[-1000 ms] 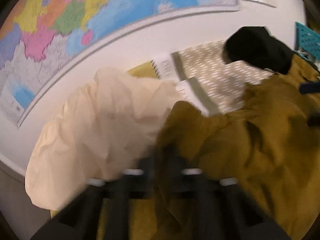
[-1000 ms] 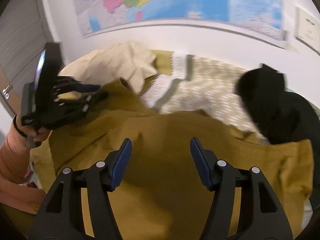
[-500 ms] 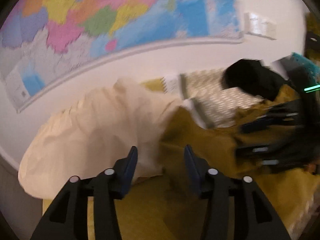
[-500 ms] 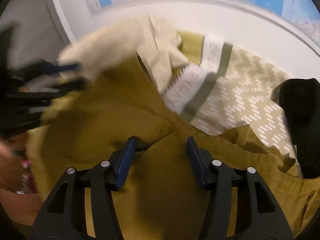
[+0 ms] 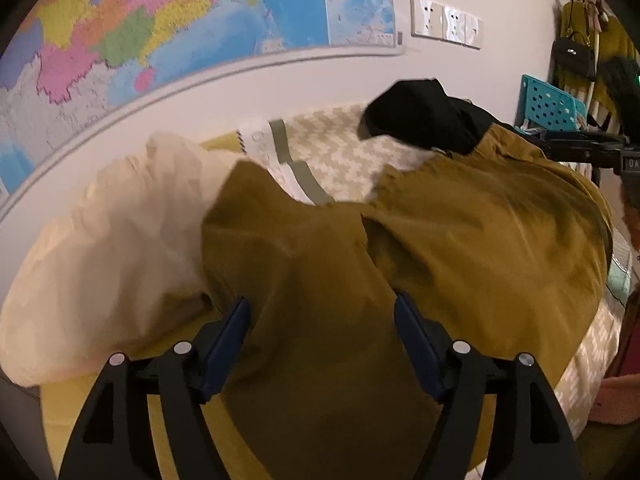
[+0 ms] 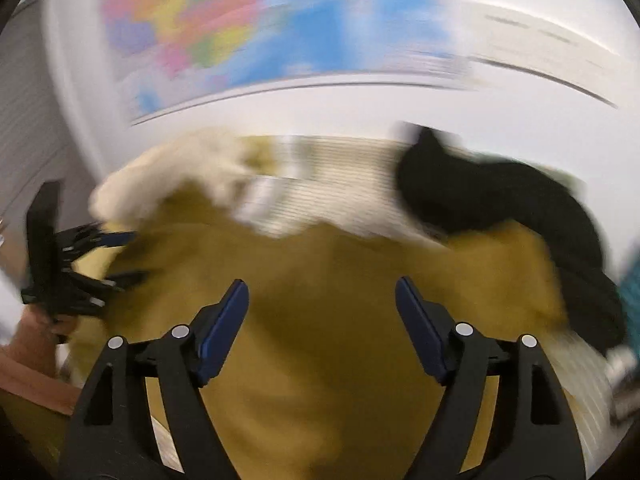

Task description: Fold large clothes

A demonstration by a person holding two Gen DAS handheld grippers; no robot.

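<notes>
My left gripper [image 5: 322,312] hangs over the large mustard-brown cotton garment [image 5: 460,248], its jaws opening, the 2 blue pads well apart. The cloth lies under the gap and the pads do not press on it. My right gripper [image 6: 321,294] is the same: jaws opening, blue pads wide, nothing clamped, the mustard-brown garment [image 6: 332,320] spread beneath it. That view is smeared by motion, so fine detail is lost.

The garment lies rumpled across the bed with the beige-and-white patterned cover [image 5: 344,152], its near edge bunched between my left fingers' reach. Just beside it on the left sits a crumpled cream fabric heap [image 5: 108,248], touching the mustard cloth along one edge. A black garment [image 5: 424,120] is piled at the far side, resting partly on the mustard one.

Behind the bed a colourful wall map [image 5: 168,28] hangs on the white wall, with a white switch plate [image 5: 446,22] beside it. A turquoise perforated basket [image 5: 550,106] stands at the far right.
</notes>
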